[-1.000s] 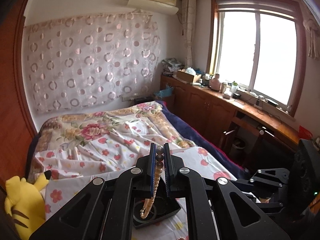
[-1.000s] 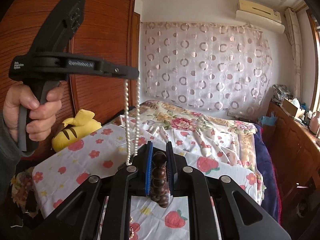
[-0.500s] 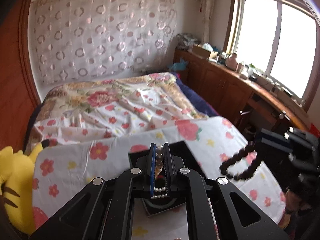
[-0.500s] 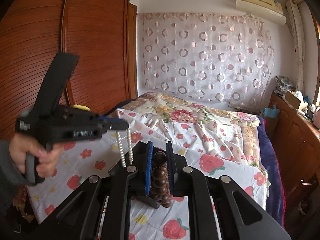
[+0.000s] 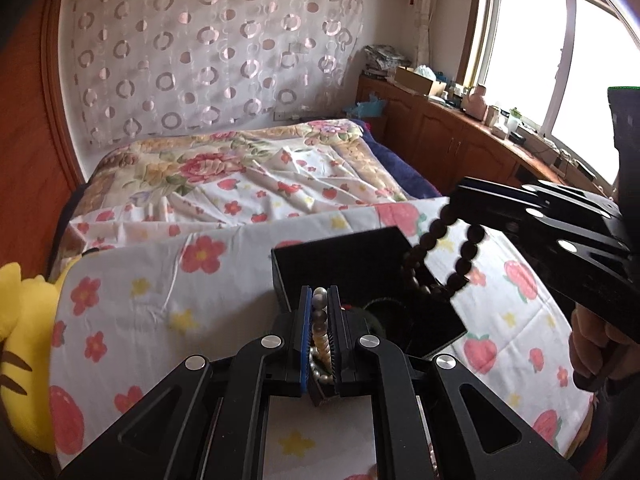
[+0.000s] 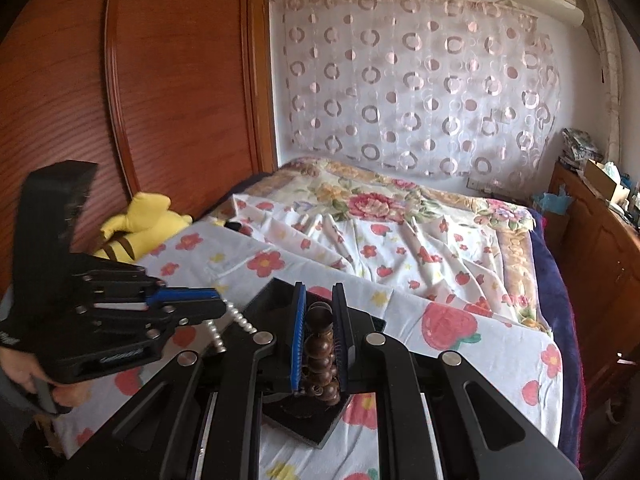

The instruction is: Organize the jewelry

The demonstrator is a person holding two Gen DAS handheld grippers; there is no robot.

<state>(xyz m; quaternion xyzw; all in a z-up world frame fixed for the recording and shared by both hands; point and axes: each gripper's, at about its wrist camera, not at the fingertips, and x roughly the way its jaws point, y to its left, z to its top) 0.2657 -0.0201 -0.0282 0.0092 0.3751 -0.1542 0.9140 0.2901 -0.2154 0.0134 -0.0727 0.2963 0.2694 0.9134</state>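
The left hand-held gripper point(image 5: 320, 320) is clamped tight on a pearl necklace point(image 5: 319, 322), whose strand runs up between the pads and trails down behind them into the black jewelry box point(image 5: 340, 256) directly below and just ahead of its tips. The right hand-held gripper point(image 6: 319, 332) is closed on a dark wooden bead bracelet point(image 6: 320, 354); in the left wrist view that bracelet point(image 5: 460, 256) hangs as a loop from the right gripper's tips point(image 5: 456, 196) over the box's right-hand corner, its lower beads at or just inside the rim.

The box sits on a bench covered by a white cloth printed with flowers and strawberries point(image 5: 160, 280), with the bed point(image 5: 248, 168) beyond it. It lies corner-on to both grippers, its long axis running diagonally away to the right. The left gripper looks the nearer to letting go, as its pearls already reach into the box, while the right needs to come lower and inward. Room is tight: the two grippers converge over one small opening. The cloth around the box is open, apart from a yellow plush toy point(image 5: 24, 320) far to the left.
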